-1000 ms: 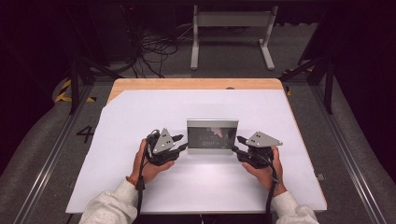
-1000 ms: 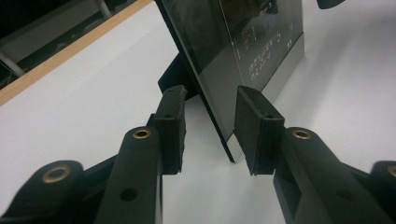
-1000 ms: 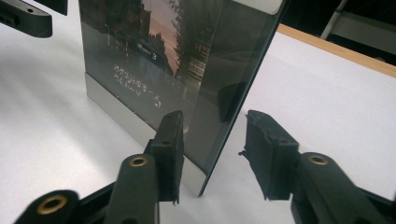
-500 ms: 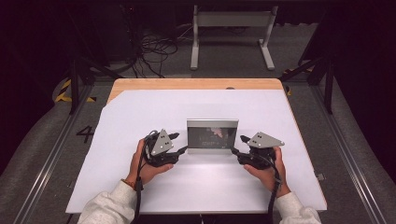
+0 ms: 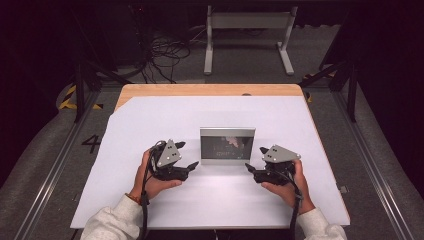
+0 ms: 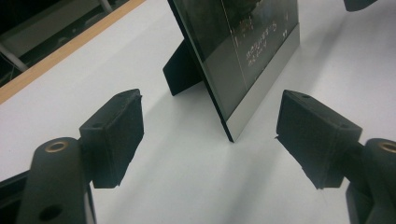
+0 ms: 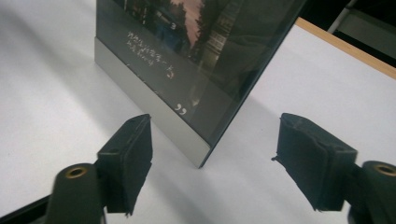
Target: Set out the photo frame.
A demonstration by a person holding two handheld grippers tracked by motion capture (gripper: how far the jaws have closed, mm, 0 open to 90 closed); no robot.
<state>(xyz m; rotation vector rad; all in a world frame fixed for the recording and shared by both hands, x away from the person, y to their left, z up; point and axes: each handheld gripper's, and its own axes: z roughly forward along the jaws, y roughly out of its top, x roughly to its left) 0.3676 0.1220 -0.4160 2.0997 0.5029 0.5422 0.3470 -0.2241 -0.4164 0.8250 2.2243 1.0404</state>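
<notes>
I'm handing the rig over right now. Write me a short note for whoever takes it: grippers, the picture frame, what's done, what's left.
Left gripper: open, jaws have just been opening, at the left edge of the picture frame, nothing pressed between its fingers.
Right gripper: open, jaws have just been opening, at the frame's right edge, gripping nothing.
Frame: upright on the white table, propped on its back stand, both lower corners free of the fingers.
Done: frame looks set down and let go.
Left: probably just backing both hands away without knocking it.

Upright picture frame [image 5: 227, 146] between hand-held grippers
</notes>
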